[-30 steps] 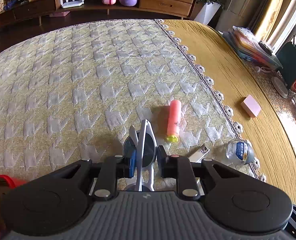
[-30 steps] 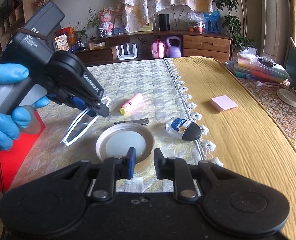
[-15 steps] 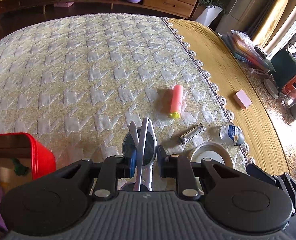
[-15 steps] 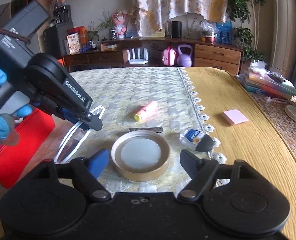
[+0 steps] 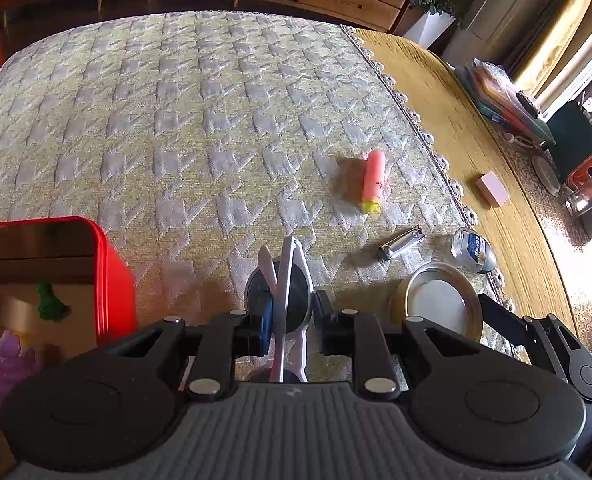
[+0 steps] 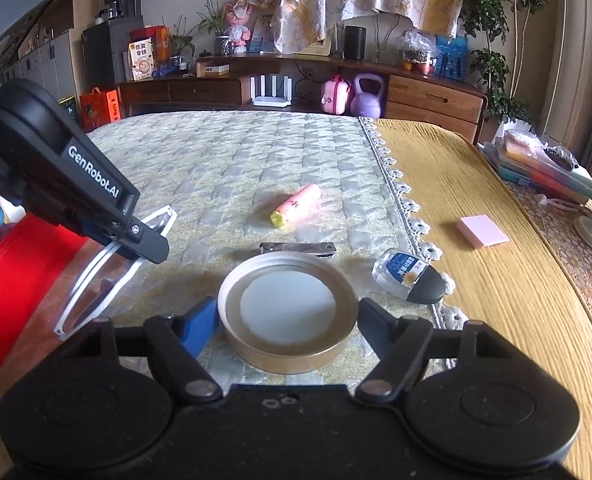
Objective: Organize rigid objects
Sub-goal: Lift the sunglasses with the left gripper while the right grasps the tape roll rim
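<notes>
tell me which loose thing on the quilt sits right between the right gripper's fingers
The round gold lid, lying open side up between the closing right hand-held gripper; the nail clipper and pink tube lie beyond.

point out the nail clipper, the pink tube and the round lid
nail clipper (image 6: 297,249), right wrist view, middle of its metal body
pink tube (image 6: 298,205), right wrist view, middle of its pink barrel
round lid (image 6: 287,299), right wrist view, pale inner face
</notes>
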### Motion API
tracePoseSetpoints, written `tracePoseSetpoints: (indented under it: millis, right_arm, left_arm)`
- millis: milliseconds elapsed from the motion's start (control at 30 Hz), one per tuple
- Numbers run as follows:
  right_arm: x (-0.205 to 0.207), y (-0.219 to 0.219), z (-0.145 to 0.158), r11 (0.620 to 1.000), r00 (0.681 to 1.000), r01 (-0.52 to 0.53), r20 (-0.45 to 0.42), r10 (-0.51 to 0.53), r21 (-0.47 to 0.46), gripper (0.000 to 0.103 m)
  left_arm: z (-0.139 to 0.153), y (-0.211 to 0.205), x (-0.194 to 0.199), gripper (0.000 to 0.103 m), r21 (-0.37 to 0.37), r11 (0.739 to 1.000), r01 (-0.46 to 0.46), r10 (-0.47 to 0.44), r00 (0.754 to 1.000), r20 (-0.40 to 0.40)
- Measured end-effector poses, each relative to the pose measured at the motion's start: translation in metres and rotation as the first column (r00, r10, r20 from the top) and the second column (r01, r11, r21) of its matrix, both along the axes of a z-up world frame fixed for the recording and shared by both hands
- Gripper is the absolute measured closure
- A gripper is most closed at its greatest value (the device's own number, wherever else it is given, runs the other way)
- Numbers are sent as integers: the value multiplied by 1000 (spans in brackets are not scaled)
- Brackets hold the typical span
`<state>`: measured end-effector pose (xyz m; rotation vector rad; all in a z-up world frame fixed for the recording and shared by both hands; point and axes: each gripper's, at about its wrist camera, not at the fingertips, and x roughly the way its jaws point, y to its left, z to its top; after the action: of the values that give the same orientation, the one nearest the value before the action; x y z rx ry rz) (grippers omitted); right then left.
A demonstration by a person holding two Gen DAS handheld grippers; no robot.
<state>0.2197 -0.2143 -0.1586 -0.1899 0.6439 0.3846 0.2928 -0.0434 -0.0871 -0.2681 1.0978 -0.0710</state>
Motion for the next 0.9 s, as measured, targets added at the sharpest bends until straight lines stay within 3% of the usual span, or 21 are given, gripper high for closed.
tracePoseSetpoints:
  millis: [400, 900]
  right_arm:
    - [-51, 6, 42, 998, 999, -37, 41, 35, 42, 28]
    - [-104, 44, 94, 991, 986, -127, 112, 122, 45, 28]
  left_arm:
    - [26, 15, -37, 83, -44, 999, -22, 23, 999, 31]
    - [92, 74, -101, 83, -61, 996, -60, 67, 989, 131]
